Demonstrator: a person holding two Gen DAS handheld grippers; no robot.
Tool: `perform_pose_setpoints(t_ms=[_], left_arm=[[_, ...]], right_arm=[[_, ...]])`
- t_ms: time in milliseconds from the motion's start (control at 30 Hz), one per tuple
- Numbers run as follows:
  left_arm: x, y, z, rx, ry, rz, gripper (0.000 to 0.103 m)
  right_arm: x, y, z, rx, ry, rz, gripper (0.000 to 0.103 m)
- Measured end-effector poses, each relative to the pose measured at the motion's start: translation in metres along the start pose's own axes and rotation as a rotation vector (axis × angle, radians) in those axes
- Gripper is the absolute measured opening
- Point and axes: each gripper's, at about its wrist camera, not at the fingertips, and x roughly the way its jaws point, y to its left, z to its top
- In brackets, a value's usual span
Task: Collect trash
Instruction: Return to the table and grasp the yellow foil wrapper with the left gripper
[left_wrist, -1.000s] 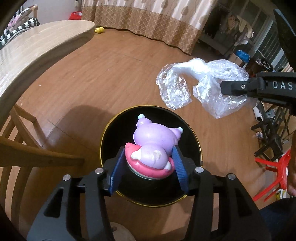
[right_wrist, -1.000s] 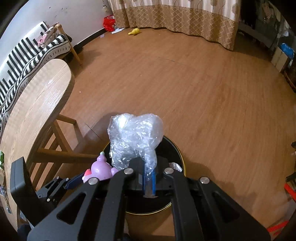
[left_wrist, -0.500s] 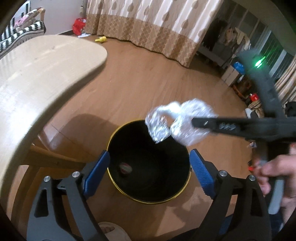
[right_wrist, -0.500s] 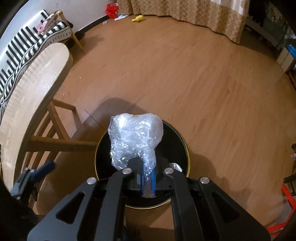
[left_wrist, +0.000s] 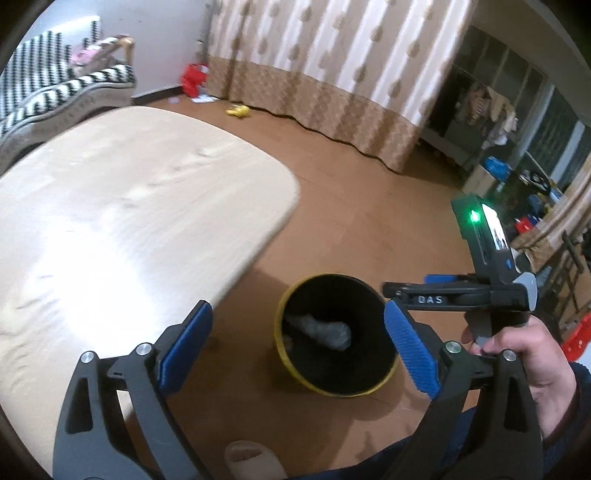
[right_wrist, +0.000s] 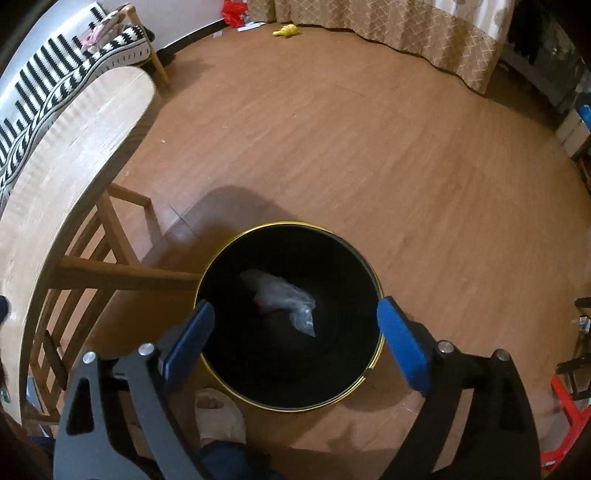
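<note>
Right wrist view: my right gripper (right_wrist: 291, 332) hangs spread wide and empty over the black bin (right_wrist: 369, 266).
Plastic wrap (right_wrist: 284, 299): lying inside the bin.
Left gripper (left_wrist: 295, 343): also spread, holding nothing, beside the surface (left_wrist: 110, 206).
Tip: I'd lift both clear of the rim before seeking more trash.

Bin (right_wrist: 373, 280) mouth unobstructed from above; table (right_wrist: 74, 147) and chair (right_wrist: 122, 273) crowd left side.
</note>
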Motion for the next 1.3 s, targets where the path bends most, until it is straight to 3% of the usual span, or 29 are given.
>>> perform_pose_setpoints(t_ms=[100,233,433,600,733,867,1000,1133,1300], left_arm=[[-0.033,0.028,-0.003,-0.042,-0.03,0.056,0.091],[-0.085,0.074,-0.015,-0.108,-0.089,0.148,0.092],[-0.167,0.157,-0.055,-0.263,-0.147,0.328,0.092],[-0.227,0.216,-0.099,-0.363,-0.162,0.497,0.092],[-0.267,0.253,-0.14,-0.457,-0.156,0.566,0.092],[-0.289,0.278,-0.176,-0.5,-0.131,0.59,0.092],[-0.281,0.279,-0.191,-0.509,-0.09,0.567,0.092],[-0.265,0.273,-0.211,-0.506,-0.05,0.52,0.092],[-0.239,0.277,-0.212,-0.477,0.006,0.543,0.092]], right_arm=[[-0.025,0.017,0.005,-0.015,-0.085,0.026,0.087],[-0.066,0.065,0.008,-0.07,-0.201,0.161,0.087],[-0.117,0.199,-0.006,-0.291,-0.328,0.342,0.087],[-0.133,0.3,-0.02,-0.437,-0.32,0.474,0.087],[-0.137,0.377,-0.044,-0.522,-0.265,0.577,0.087],[-0.135,0.441,-0.073,-0.605,-0.238,0.604,0.087],[-0.134,0.483,-0.091,-0.659,-0.216,0.612,0.087],[-0.126,0.503,-0.097,-0.663,-0.186,0.613,0.087],[-0.117,0.516,-0.096,-0.665,-0.168,0.596,0.087]])
